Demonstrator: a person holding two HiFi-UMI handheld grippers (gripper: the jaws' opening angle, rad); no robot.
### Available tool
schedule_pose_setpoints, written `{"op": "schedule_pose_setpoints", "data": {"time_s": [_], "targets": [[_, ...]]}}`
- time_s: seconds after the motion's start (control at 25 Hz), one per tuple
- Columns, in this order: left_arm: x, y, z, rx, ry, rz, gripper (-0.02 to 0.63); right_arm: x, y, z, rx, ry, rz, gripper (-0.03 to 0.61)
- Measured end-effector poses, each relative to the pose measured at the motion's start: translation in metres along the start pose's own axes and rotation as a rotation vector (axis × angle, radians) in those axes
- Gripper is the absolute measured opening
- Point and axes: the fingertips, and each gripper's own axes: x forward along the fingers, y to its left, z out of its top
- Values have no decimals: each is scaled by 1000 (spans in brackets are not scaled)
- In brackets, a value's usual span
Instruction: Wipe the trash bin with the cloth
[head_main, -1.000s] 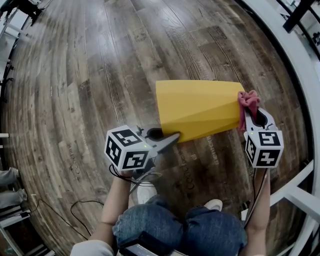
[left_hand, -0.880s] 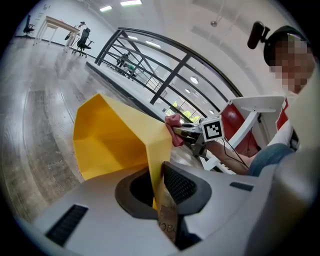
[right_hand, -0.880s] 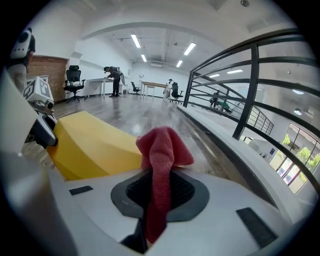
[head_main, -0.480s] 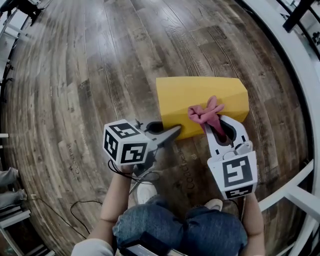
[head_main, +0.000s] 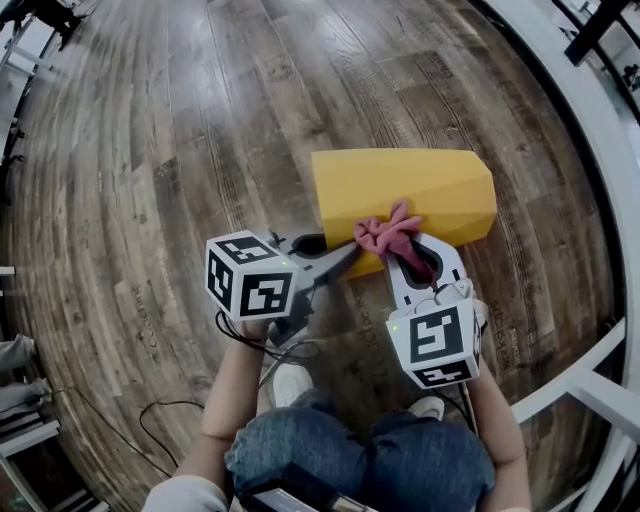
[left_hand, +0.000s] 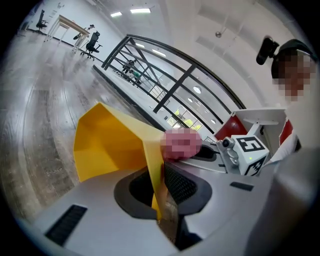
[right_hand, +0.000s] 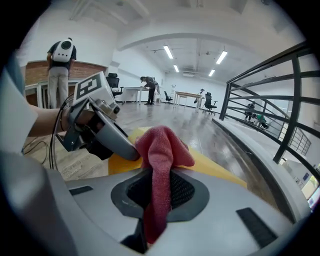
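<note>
Wood floor (head_main: 150, 180) surrounds the bin (head_main: 420, 190); a white ledge (head_main: 598, 130) curves nearby.

Under you lies a floor (head_main: 200, 150) of dark, weathered wood planks with a dull sheen. A white ledge (head_main: 592, 130) curves along your right, topped by a black railing (right_hand: 285, 90). Farther off, the open room you face holds desks (right_hand: 187, 94), office chairs (right_hand: 209, 104), a brick wall (right_hand: 37, 72) and bright ceiling light strips (right_hand: 167, 51).
</note>
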Motion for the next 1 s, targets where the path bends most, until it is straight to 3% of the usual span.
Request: {"op": "schedule_pose_setpoints", "data": {"time_s": [0.2, 0.36, 0.52, 0.64, 0.76, 0.88, 1.0], "targets": [[0, 1, 2, -3, -4, -9, 37, -6, -52, -24, 79, 39, -121, 51], [1, 0, 4, -1, -10, -10, 37, -14, -102, -48, 58, 101, -266, 51], [1, 0, 6, 11, -20, -15, 37, -16, -141, -66, 103, 141, -341, 51], [1, -2, 3, 146, -16, 20, 47, -17, -157, -74, 130, 163, -368, 51], [4, -5, -22, 323, 60, 76, 141, -15, -157, -72, 133, 164, -365, 51], [7, -2, -45, 325, 69, 97, 152, -10, -152, -71, 127, 163, -351, 51], [9, 11, -46, 341, 51, 141, 152, -6, -150, -73, 135, 163, -339, 51]]}}
